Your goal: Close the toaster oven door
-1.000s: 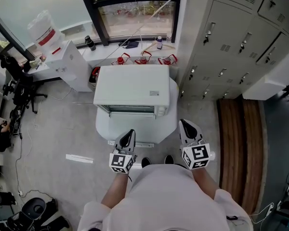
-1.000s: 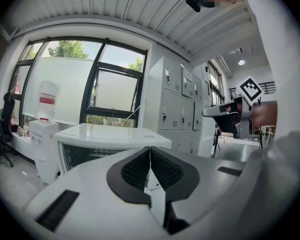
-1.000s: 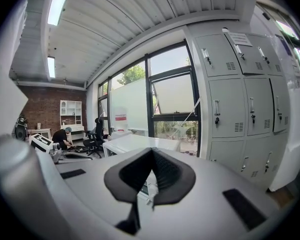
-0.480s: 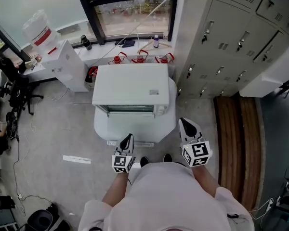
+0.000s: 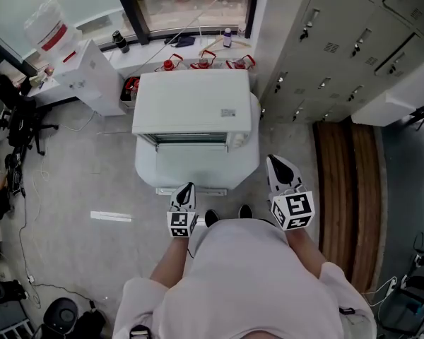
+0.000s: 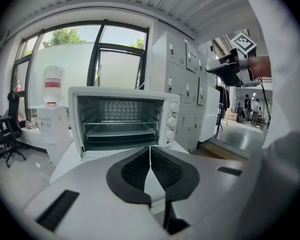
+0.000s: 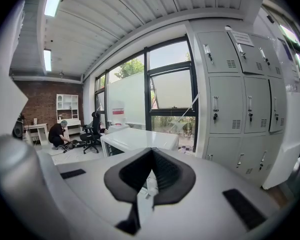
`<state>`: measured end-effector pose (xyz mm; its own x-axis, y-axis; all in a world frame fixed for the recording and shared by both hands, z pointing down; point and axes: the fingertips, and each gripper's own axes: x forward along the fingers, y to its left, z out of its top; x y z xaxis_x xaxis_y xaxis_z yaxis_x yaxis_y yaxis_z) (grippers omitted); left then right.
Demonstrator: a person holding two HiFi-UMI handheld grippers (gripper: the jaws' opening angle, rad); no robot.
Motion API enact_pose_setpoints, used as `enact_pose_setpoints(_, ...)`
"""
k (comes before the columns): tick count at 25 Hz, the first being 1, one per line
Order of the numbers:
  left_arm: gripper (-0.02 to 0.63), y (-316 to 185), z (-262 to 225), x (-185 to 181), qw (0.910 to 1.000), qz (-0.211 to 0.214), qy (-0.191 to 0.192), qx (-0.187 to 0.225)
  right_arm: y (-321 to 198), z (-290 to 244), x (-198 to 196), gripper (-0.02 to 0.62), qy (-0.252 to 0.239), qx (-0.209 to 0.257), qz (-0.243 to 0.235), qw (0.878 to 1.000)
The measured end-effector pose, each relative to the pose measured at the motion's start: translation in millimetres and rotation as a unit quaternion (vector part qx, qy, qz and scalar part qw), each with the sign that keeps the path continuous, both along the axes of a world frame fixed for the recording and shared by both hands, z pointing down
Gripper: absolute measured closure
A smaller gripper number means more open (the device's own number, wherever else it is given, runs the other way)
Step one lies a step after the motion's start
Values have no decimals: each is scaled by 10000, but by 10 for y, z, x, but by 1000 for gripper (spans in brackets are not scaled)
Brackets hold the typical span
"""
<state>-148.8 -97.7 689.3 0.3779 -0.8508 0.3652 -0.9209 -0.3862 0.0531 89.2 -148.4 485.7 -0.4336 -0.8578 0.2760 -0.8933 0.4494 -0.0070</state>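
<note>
On table (image 5: 253,162), boxy, perhaps metal oven (image 5: 192,103)

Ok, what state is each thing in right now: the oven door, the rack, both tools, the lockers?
toaster oven door: open, folded down flat in front of the oven.
oven rack: in place, nothing on it.
left tool: shut, empty.
right tool: shut, empty.
lockers: doors in view closed.
</note>
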Motion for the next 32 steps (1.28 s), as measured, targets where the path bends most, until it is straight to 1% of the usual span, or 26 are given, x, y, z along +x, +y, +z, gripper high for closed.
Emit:
enact_pose_setpoints(3, 584, 66, 153, -22, 9994, -41, 202, -268, 23, 20, -2, 588, 26, -42, 16, 10000)
enact_pose_setpoints(6, 584, 117, 273, -59, 9954, -240, 744, -562, 28, 31, -15, 588, 74, -58, 10, 10000)
enact_pose_setpoints(9, 584, 180, 395, -111, 9855, -516, 1385, -833, 34, 39, -49, 588, 129, -63, -30, 9999)
enact_pose_setpoints(10, 584, 203, 427, -132, 9800, -626, 1650, -917, 36, 44, -63, 588, 135, -74, -44, 9999)
enact_pose_setpoints(11, 584, 223, 450, -154, 9726, -742, 1967, -989, 38, 49, -77, 588, 144, -84, -59, 9998)
enact_pose_setpoints(13, 584, 255, 450, -188, 9539, -926, 2656, -1042, 44, 62, -103, 588, 169, -104, -97, 9998)
enact_pose_setpoints(15, 584, 272, 416, -202, 9356, -999, 3233, -1005, 48, 76, -127, 588, 182, -121, -140, 9997)
enact_pose_setpoints(17, 584, 273, 400, -218, 9177, -1045, 3704, -982, 47, 83, -149, 588, 199, -126, -169, 9996)
enact_pose_setpoints(20, 584, 268, 408, -266, 8873, -1089, 4375, -975, 48, 83, -192, 588, 201, -121, -198, 9995)
enact_pose_setpoints(24, 584, 269, 361, -302, 8403, -1076, 5237, -898, 60, 57, -219, 588, 224, -113, -240, 9994)
enact_pose_setpoints(28, 584, 310, 415, -369, 7985, -1162, 5834, -925, 82, 53, -206, 588, 253, -131, -224, 9993)
enact_pose_setpoints(29, 584, 320, 428, -389, 7855, -1167, 6011, -901, 85, 61, -202, 588, 254, -137, -218, 9993)
enact_pose_setpoints(32, 584, 344, 407, -444, 7422, -1124, 6565, -738, 91, 79, -191, 588, 234, -167, -189, 9994)
